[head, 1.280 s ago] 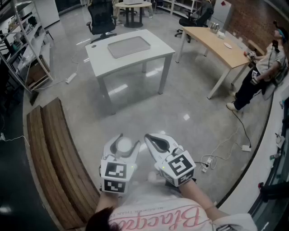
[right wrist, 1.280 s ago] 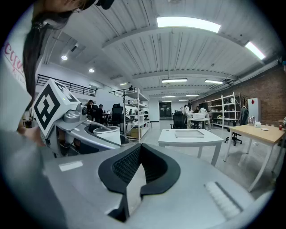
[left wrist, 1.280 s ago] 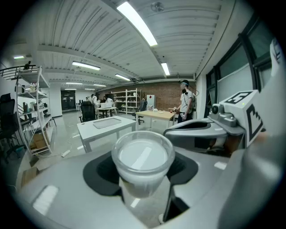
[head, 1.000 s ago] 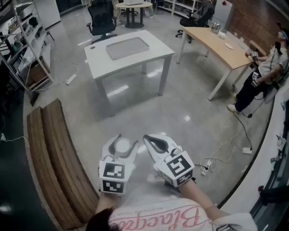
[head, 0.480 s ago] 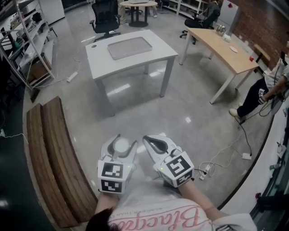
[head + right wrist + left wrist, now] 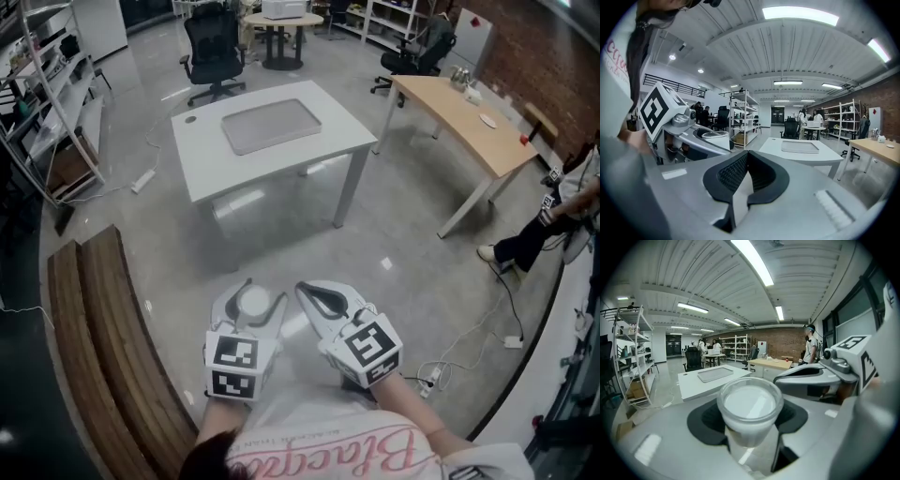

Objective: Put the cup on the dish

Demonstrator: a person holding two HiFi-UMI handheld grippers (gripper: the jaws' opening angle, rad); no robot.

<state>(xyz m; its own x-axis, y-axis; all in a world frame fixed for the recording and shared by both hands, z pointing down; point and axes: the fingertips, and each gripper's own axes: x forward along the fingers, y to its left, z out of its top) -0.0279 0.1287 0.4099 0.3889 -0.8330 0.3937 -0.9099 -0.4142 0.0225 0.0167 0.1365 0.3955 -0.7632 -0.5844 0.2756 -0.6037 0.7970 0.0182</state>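
Note:
A white cup (image 6: 254, 302) with a clear rim sits upright between the jaws of my left gripper (image 6: 253, 289), which is shut on it. In the left gripper view the cup (image 6: 749, 406) fills the centre between the dark pads. My right gripper (image 6: 310, 292) is held close beside the left, jaws shut with nothing in them; its own view shows the tips (image 6: 746, 156) meeting. Both hang in front of the person's chest over the floor. A flat grey dish (image 6: 269, 125) lies on a white table (image 6: 309, 145) well ahead, also visible as the dish (image 6: 715, 374) and the dish (image 6: 799, 146).
A wooden bench (image 6: 103, 319) runs along the left. A wooden desk (image 6: 459, 103) stands at the right, with a seated person (image 6: 562, 202) beyond it. Cables and a power strip (image 6: 433, 380) lie on the floor at right. A black office chair (image 6: 211, 52) and shelves (image 6: 47, 84) stand behind the table.
The table and dish have slid lower and closer in the head view as the person moves toward them. Both grippers keep the same pose, with the cup still held.

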